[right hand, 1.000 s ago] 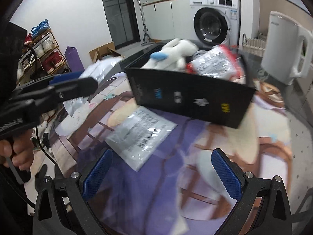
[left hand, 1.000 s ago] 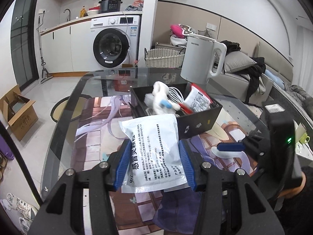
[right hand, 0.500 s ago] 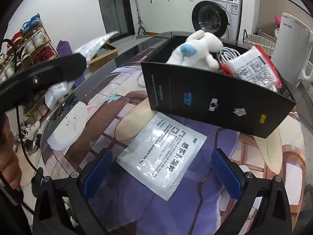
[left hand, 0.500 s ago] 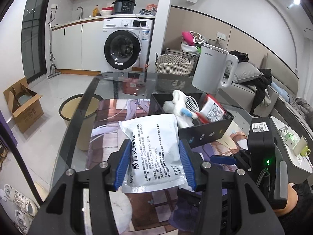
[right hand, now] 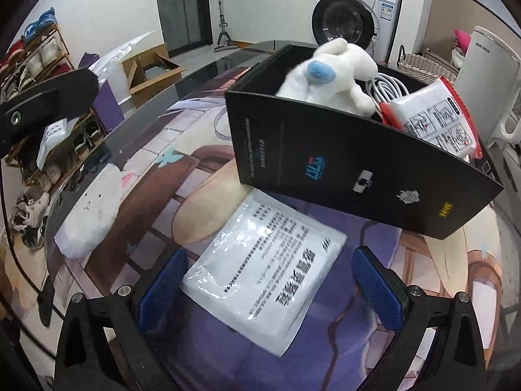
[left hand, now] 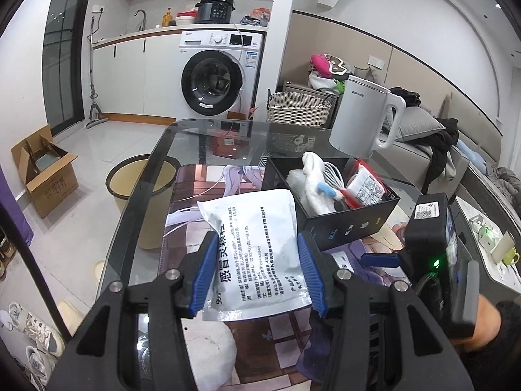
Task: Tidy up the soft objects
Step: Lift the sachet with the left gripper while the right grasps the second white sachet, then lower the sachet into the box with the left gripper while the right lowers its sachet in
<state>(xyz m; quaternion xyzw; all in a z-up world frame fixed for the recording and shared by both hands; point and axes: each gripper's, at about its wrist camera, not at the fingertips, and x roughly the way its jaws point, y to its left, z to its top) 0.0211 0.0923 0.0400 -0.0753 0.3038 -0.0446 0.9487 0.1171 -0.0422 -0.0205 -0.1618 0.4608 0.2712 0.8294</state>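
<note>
My left gripper point(left hand: 257, 273) is shut on a white medicine pouch point(left hand: 257, 244) and holds it above the table, short of the black box point(left hand: 351, 224). The box holds a white plush toy point(left hand: 314, 179), a white cable and a red-edged packet point(left hand: 366, 187). My right gripper point(right hand: 270, 283) is open, low over a second white pouch point(right hand: 267, 280) that lies flat on the mat in front of the black box point(right hand: 358, 176). The left gripper also shows in the right wrist view point(right hand: 42, 104) at the left. A white plush point(right hand: 88, 218) lies on the mat's left edge.
A white kettle point(left hand: 364, 120) stands behind the box on the glass table point(left hand: 195, 140). A printed mat point(right hand: 195, 163) covers the table. A bin point(left hand: 140, 189) and a cardboard box point(left hand: 45, 169) are on the floor to the left.
The left gripper has risen and pulled back with its pouch. The right gripper has moved closer to the flat pouch, which now lies between its open fingers.
</note>
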